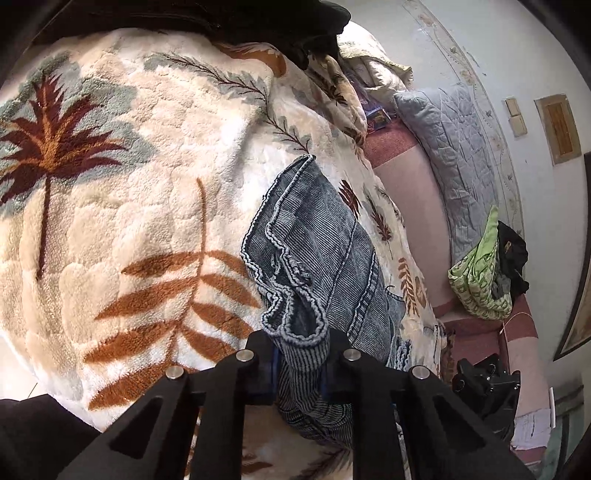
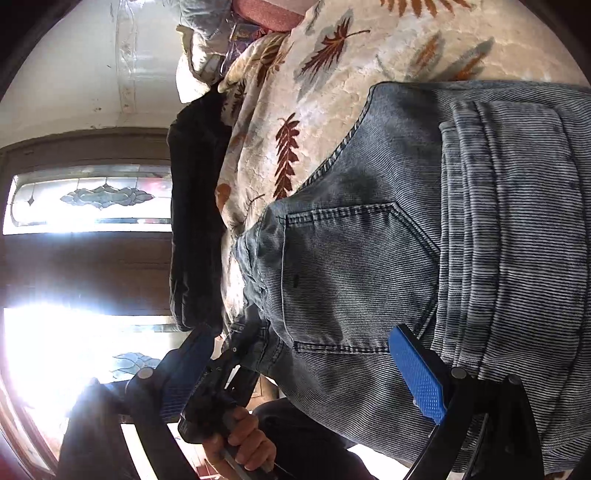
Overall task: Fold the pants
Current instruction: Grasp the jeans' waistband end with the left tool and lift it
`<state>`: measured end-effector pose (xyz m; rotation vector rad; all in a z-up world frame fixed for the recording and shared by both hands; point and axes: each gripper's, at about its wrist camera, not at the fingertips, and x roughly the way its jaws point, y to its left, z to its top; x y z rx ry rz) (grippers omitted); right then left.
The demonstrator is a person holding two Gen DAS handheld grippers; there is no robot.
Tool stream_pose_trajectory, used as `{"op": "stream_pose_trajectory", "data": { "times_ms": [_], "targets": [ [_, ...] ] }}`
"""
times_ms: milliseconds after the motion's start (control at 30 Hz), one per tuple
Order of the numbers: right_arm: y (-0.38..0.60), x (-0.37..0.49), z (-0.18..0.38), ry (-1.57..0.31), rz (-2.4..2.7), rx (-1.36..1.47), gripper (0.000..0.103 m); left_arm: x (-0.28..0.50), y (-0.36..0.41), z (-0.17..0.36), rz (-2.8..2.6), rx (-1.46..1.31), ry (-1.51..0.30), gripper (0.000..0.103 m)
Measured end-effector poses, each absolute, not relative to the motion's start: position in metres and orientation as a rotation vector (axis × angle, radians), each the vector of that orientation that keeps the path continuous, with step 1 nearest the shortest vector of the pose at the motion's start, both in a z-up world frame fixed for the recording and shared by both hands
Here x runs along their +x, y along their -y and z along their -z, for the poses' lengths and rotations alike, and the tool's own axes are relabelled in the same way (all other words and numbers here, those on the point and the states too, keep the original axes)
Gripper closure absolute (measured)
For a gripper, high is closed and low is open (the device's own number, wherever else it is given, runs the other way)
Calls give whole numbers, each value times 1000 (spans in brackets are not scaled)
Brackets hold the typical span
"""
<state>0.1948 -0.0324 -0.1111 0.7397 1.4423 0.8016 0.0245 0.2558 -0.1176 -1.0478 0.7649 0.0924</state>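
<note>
The pants are faded blue jeans (image 1: pixel 325 258) lying on a cream fleece blanket (image 1: pixel 129 184) with leaf prints. My left gripper (image 1: pixel 301 363) is shut on a bunched hem or edge of the jeans, which rises between the black fingers. In the right wrist view the jeans (image 2: pixel 388 258) fill the frame, back pocket and folded layers showing. My right gripper (image 2: pixel 306 369) is open, its blue pad (image 2: pixel 417 376) resting over the denim. The left gripper (image 2: pixel 225 373) and the hand holding it show at lower left.
A dark garment (image 1: pixel 277 18) lies at the blanket's far edge, and also shows in the right wrist view (image 2: pixel 195 221). A grey quilted pillow (image 1: pixel 450 162) and a green bag (image 1: pixel 480 280) sit on the pink bed by the wall. A bright window (image 2: pixel 74 332) is behind.
</note>
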Motion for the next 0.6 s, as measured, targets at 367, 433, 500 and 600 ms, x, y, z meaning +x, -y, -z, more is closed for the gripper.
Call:
{"op": "stream_pose_trajectory", "data": {
  "times_ms": [367,433,500,600],
  "targets": [
    [19,196,131,-1504,-738,716,4,30,-245,93,-79,-949,-730,89],
    [22,196,131,-1503,-747,728,4,31,-243,88,-77,-933,-724,90],
    [26,196,131,-1502,-753,753,4,32,-240,82,-75,-917,-719,91],
    [32,196,135,-1500,-760,795,4,34,-235,73,-70,-889,-709,91]
  ]
}}
